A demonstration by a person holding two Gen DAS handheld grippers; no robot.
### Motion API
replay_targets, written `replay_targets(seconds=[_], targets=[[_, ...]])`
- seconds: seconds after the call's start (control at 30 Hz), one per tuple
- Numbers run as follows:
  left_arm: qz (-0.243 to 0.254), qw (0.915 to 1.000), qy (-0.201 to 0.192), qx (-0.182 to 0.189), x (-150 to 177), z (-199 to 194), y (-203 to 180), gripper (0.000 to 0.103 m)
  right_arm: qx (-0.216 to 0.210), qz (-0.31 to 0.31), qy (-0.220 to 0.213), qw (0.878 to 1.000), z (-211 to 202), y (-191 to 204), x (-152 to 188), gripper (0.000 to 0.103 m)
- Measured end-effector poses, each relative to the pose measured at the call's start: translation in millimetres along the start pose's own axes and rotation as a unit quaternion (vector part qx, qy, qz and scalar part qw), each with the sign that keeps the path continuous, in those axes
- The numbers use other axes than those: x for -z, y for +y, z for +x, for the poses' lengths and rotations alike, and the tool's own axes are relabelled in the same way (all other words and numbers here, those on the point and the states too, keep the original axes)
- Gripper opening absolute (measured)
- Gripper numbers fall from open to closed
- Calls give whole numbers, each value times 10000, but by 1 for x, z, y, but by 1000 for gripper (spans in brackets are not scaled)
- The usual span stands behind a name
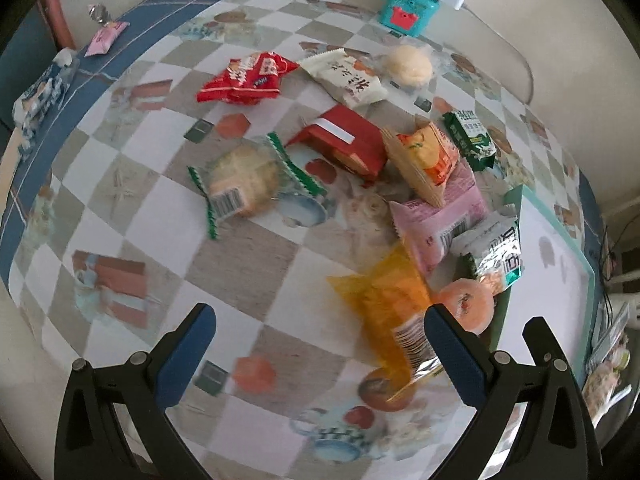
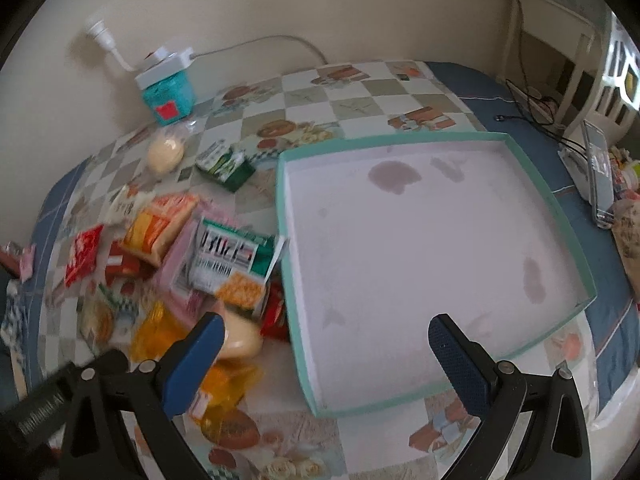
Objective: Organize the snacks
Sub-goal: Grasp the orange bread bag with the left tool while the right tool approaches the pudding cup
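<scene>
Reaching into the crowded snack pile (image 1: 400,168) ahead of the left gripper (image 1: 320,344) risks snagging the yellow packet (image 1: 384,308) by its right jaw and dragging neighbouring packets off the desk (image 1: 132,200). Both left and right gripper (image 2: 326,354) jaws stand released, grasping nothing. The tray (image 2: 592,292) lies directly ahead of the right jaws and holds no snacks, only stains.

snack wrappers (image 1: 248,76): glossy plastic | tray (image 2: 400,240): matt card, stained | tablecloth (image 1: 132,208): smooth, printed checks
</scene>
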State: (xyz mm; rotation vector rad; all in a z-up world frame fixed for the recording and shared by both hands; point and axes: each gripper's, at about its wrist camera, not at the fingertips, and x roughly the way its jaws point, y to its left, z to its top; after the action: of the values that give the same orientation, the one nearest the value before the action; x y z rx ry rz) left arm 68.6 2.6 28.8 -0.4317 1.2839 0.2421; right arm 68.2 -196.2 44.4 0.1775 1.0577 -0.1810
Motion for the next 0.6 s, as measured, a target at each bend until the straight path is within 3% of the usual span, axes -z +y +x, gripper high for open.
replay_targets(seconds=[0.1, 0.23, 0.53, 0.6], targets=[[-206, 9996, 51, 166, -1, 6, -7, 103, 67, 270, 70, 9996, 5, -9, -7, 103], [-151, 9998, 27, 123, 2, 12, -18, 102, 188, 542, 45, 9983, 8, -25, -11, 103], [5, 9994, 287, 172, 7, 34, -39, 73, 214, 664, -44, 9976, 5, -38, -16, 103], [51, 9990, 373, 245, 8, 38, -44, 73, 213, 635, -79, 9977, 3, -38, -16, 103]])
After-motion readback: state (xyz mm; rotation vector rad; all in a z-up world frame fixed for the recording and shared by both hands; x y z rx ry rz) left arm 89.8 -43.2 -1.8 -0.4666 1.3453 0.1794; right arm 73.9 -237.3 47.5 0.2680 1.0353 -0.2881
